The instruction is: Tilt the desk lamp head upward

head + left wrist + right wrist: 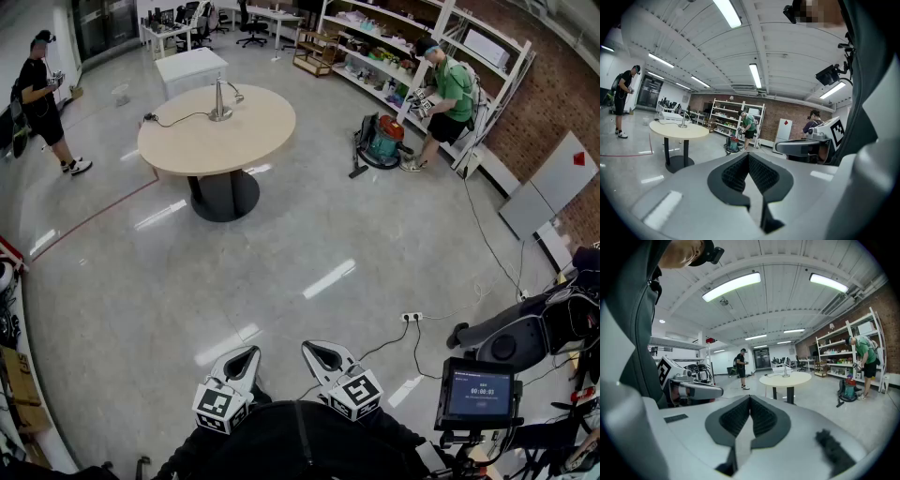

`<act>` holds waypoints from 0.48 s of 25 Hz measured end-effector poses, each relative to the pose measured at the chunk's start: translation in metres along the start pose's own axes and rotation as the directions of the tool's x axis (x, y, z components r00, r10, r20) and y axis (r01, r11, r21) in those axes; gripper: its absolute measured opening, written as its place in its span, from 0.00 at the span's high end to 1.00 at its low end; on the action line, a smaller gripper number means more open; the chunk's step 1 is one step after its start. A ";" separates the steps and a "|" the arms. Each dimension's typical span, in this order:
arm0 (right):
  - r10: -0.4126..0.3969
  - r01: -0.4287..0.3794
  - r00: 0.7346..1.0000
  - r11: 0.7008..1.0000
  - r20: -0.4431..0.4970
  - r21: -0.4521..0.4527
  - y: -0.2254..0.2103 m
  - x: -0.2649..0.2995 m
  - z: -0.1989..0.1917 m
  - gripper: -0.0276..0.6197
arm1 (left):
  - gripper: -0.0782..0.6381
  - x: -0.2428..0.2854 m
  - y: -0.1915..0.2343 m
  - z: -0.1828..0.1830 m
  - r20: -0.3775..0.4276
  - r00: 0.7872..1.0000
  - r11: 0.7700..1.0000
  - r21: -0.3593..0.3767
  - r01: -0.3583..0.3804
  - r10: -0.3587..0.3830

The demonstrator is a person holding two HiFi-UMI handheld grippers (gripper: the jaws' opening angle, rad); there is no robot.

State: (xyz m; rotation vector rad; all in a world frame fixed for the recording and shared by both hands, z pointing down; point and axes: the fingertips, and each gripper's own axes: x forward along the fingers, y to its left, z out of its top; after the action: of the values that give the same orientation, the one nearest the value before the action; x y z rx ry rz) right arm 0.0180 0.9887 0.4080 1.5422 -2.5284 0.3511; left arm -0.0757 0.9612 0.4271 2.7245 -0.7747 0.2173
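A silver desk lamp (222, 99) stands near the back of a round beige table (206, 141) far across the room, its head bent to the right. The lamp (683, 120) shows small in the left gripper view, and the lamp (786, 370) also in the right gripper view. My left gripper (246, 355) and right gripper (319, 352) are side by side at the bottom of the head view, close to my body, several metres from the table. Both are shut with nothing between their jaws.
A cable (173, 120) runs from the lamp off the table's left edge. One person (42, 103) stands far left, another (445, 94) bends at the shelves (412, 56) by a vacuum cleaner (380, 141). A tablet (478, 394) on a stand and a power strip (411, 317) lie at my right.
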 end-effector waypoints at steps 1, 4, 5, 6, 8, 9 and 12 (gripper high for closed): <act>-0.010 0.010 1.000 1.000 -0.001 0.003 0.000 0.006 0.005 0.95 | 0.88 -0.001 0.006 0.003 0.000 1.000 1.000 0.002 0.005 -0.005; -0.033 0.033 0.999 0.999 -0.015 0.002 0.001 0.022 0.016 0.95 | 0.88 -0.004 0.023 0.013 0.004 1.000 1.000 -0.016 0.017 -0.016; -0.037 0.037 0.999 0.999 -0.023 0.000 0.002 0.027 0.018 0.95 | 0.88 -0.005 0.027 0.017 0.007 1.000 0.999 -0.030 0.017 -0.017; -0.042 0.042 0.999 0.999 -0.033 0.000 0.001 0.030 0.020 0.95 | 0.88 -0.005 0.029 0.021 0.010 1.000 0.999 -0.041 0.015 -0.015; -0.054 0.055 0.997 0.998 -0.052 0.007 -0.002 0.036 0.019 0.95 | 0.88 -0.003 0.037 0.025 0.017 1.000 0.999 -0.049 0.007 -0.006; -0.061 0.062 0.996 0.998 -0.059 0.013 -0.006 0.041 0.015 0.95 | 0.88 0.001 0.044 0.022 0.020 1.000 0.999 -0.052 0.004 -0.003; -0.078 0.080 0.995 0.996 -0.066 0.027 -0.020 0.075 0.007 0.95 | 0.88 0.018 0.078 0.011 0.026 1.000 0.997 -0.074 0.016 -0.014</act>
State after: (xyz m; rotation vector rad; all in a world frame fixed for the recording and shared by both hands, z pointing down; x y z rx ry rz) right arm 0.0016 0.9143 0.4229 1.6093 -2.4157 0.4233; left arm -0.1013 0.8856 0.4395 2.6668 -0.7542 0.1477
